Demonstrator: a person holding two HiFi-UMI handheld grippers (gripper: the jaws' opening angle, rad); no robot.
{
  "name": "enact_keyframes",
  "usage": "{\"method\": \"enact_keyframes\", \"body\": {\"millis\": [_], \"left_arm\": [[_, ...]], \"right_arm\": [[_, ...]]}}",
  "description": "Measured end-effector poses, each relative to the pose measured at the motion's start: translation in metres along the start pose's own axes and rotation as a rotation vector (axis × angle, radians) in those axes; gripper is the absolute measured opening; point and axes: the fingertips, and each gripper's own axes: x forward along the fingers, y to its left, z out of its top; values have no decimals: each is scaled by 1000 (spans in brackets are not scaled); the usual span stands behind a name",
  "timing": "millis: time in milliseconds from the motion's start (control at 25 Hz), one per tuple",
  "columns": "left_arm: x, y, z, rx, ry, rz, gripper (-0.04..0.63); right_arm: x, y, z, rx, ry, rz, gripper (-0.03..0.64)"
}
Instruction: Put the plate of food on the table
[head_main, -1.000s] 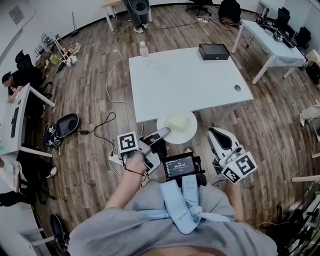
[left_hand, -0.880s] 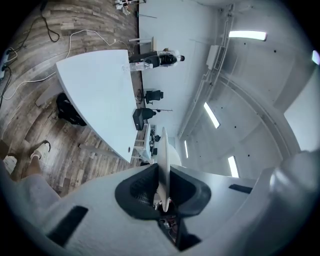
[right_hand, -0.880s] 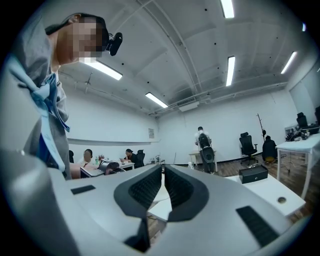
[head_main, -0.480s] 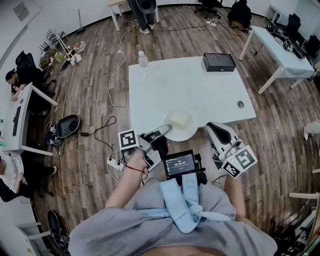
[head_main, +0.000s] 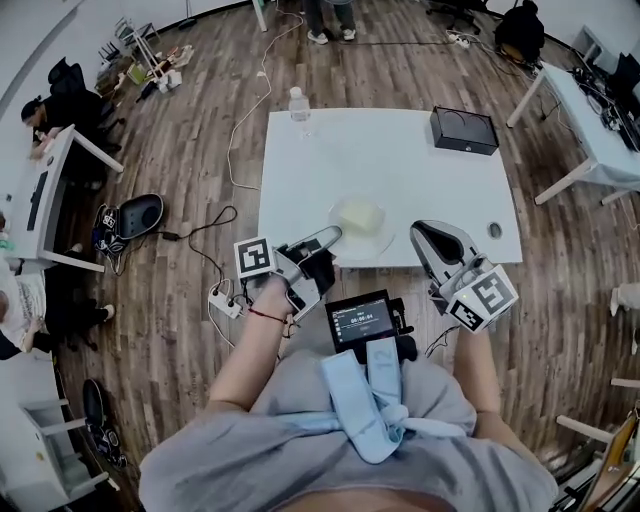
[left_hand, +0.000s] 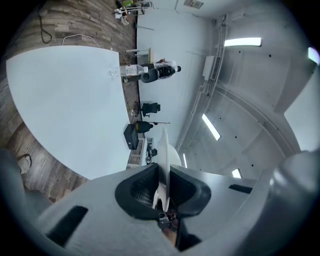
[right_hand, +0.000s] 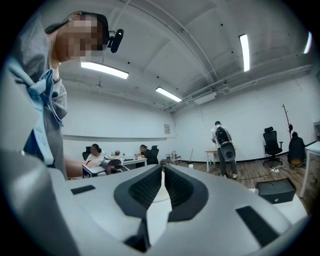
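A white plate (head_main: 375, 243) carrying a pale yellow lump of food (head_main: 360, 214) is over the white table (head_main: 400, 150), near its front edge. Whether the plate touches the tabletop I cannot tell. My left gripper (head_main: 330, 238) is shut on the plate's near-left rim. In the left gripper view the plate (left_hand: 163, 145) shows edge-on, pinched between the jaws of that gripper (left_hand: 163, 176). My right gripper (head_main: 420, 233) hangs just right of the plate, over the table's front edge. In the right gripper view its jaws (right_hand: 162, 169) meet at the tips with nothing between them.
A clear water bottle (head_main: 298, 103) stands at the table's far left corner, and a black box (head_main: 465, 130) sits at the far right. A cable hole (head_main: 494, 230) is near the front right corner. A power strip (head_main: 222, 300) and cables lie on the floor to the left.
The plate has moved forward with my left gripper, from overhanging the table's front edge to over the tabletop. The right gripper came forward alongside it, still shut.
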Motion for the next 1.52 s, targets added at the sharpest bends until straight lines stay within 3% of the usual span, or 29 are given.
{"method": "enact_keyframes", "body": {"millis": [280, 680, 1080, 1360, 1520], "left_arm": [[7, 5, 37, -9, -30, 2, 40], [1, 23, 111, 50, -14, 9, 40], [4, 52, 143, 62, 22, -15, 40], [7, 81, 156, 70, 36, 15, 40], [12, 98, 158, 55, 39, 8, 40]], "right_arm": [[46, -17, -8, 64, 14, 63, 34], [113, -37, -44, 114, 95, 38, 34], [148, -46, -97, 239, 197, 7, 34], [156, -51, -143, 316, 294, -44, 38], [158, -53, -165, 358, 344, -47, 75]]}}
